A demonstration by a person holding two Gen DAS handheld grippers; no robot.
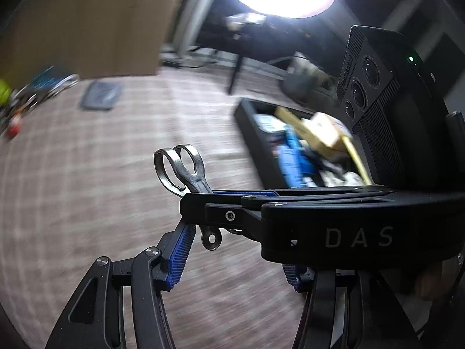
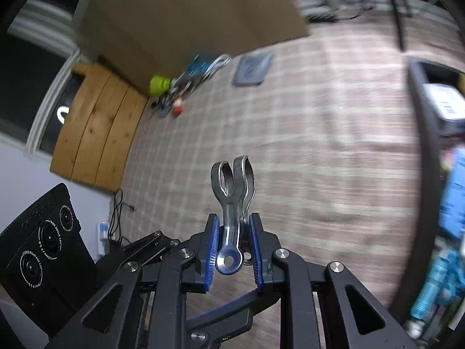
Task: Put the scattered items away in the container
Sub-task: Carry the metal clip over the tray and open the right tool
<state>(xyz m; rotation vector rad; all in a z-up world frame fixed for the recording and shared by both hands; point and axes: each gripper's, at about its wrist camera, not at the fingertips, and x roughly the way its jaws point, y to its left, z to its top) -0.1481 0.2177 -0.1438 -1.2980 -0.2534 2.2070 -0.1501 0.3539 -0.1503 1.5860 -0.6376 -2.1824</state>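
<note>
Clip (image 2: pixel 234 218), a bright steel spring clamp, is what we find in hand: the right gripper (image 2: pixel 232 250) is clamped on its shank, both blue pads pressing the metal, with the looped jaw end standing up ahead of the fingers and the holed tail hanging just behind them. We judge the mid-shank hold deliberate, since it keeps the piece from swinging while it is carried clear of the checked cloth (image 2: pixel 305 151).

From the left wrist view the same clip (image 1: pixel 186 171) shows across the picture, pinned in the right gripper's fingers, which lie crosswise in front of the left gripper (image 1: pixel 235 264). The left gripper's own blue pads stand apart with nothing pressed between them; the clip's tail dangles beside the left-hand pad (image 1: pixel 178 257), and we cannot tell whether it touches it. We take the left gripper for an idle escort.

The container (image 1: pixel 252 133), a dark open tray, lies to the right on the cloth and already holds a blue item (image 1: pixel 293 157), a pale box (image 1: pixel 325 131) and other things too blurred to name. Loose items (image 2: pixel 177 90) remain in a heap by the cardboard box (image 2: pixel 186 14), well apart from the tray, and a grey flat pad (image 2: pixel 252 68) lies near them.

In our judgement the carry to the tray is under way and release over its open side is the next requirement
</note>
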